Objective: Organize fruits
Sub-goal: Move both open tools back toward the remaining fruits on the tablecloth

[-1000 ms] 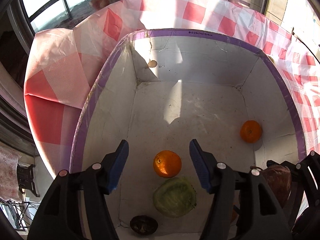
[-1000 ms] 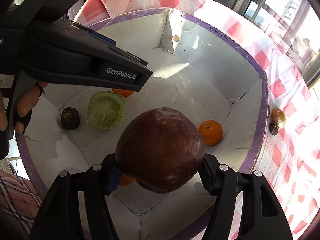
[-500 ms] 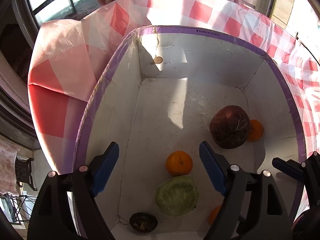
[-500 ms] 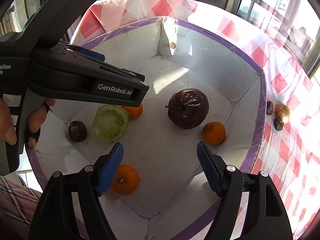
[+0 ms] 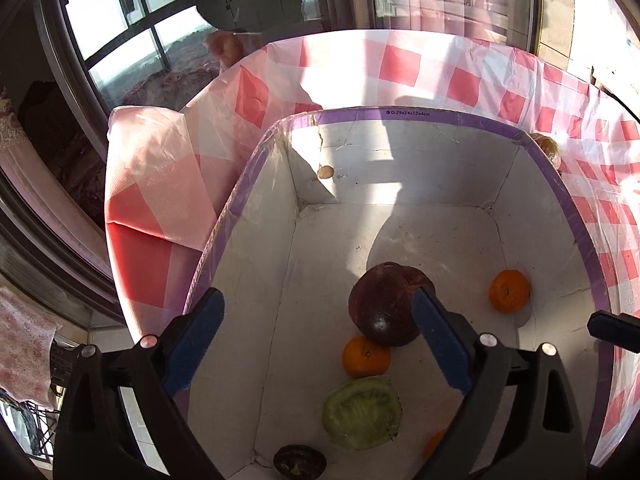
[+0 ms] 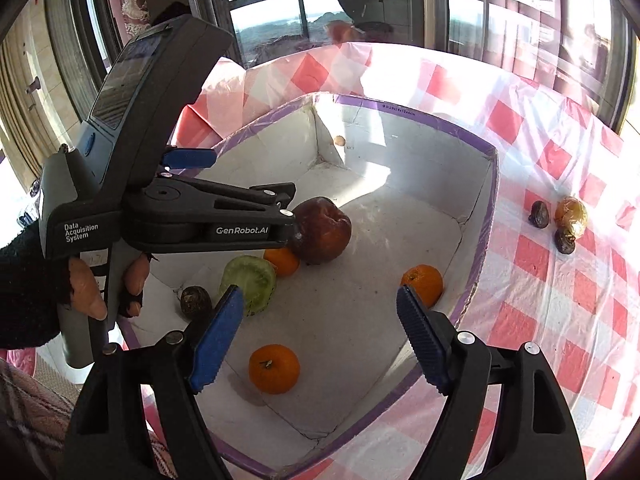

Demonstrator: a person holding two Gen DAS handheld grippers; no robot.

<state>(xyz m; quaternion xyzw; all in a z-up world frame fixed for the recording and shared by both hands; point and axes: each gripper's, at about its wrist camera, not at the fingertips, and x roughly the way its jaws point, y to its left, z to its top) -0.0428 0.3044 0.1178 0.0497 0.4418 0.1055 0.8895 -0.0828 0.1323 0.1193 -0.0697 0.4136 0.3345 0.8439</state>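
Note:
A white box with a purple rim [image 5: 400, 113] [image 6: 486, 216] holds fruit: a big dark red fruit [image 5: 386, 308] [image 6: 324, 230], three oranges [image 5: 509, 291] [image 5: 366, 357] [image 6: 274, 368], a green fruit [image 5: 362, 412] [image 6: 250, 282] and a small dark fruit [image 5: 298, 462] [image 6: 195, 301]. My left gripper [image 5: 318, 340] is open and empty above the box's near end. My right gripper [image 6: 320, 340] is open and empty above the box, to the right of the left one. Two small dark fruits [image 6: 539, 214] [image 6: 565, 241] and a yellowish fruit [image 6: 571, 213] lie on the cloth right of the box.
The box stands on a red and white checked tablecloth [image 5: 400, 68] [image 6: 560, 300]. Windows and dark frames [image 6: 280, 4] run behind the table. The cloth hangs over the table's left edge [image 5: 132, 208]. My left gripper's body [image 6: 168, 200] reaches over the box's left side.
Both grippers have risen and drawn back from the box. The big dark red fruit, released by my right gripper earlier, now rests against the orange near the green fruit.

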